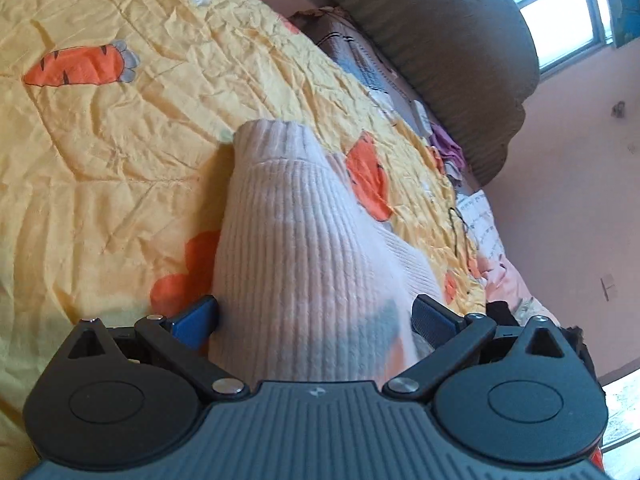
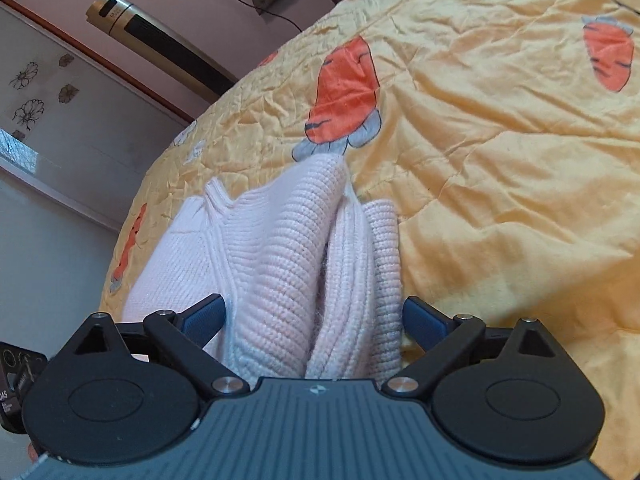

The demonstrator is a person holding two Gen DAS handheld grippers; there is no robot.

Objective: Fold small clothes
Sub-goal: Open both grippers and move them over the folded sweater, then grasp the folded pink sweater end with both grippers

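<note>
Both grippers, left (image 1: pixel 314 314) and right (image 2: pixel 314 314), stand spread wide around a pink sweater (image 2: pixel 288 248) on the yellow quilt (image 2: pixel 500 184), pads not pressing it.

Yellow carrot-print quilt (image 2: pixel 500 208) on bed; tower fan (image 2: pixel 160 44) by wall; window (image 1: pixel 560 12).

L black plastic two-finger gripper (image 1: pixel 316 318): grey ribbed base plate at bottom centre w/ small white logo near its front edge. Round black hub w/ oval recess each side. Black link arms run fwd from silver rivets, smaller screws at outer joints. Triangular cut-out lugs outboard of the arms. Blue textured rubber finger pads (image 1: pixel 196 316).

R black plastic two-finger gripper (image 2: pixel 314 318): same build — grey ribbed plate, white logo, twin hubs, silver rivets, blue ribbed pads (image 2: pixel 204 314).
</note>
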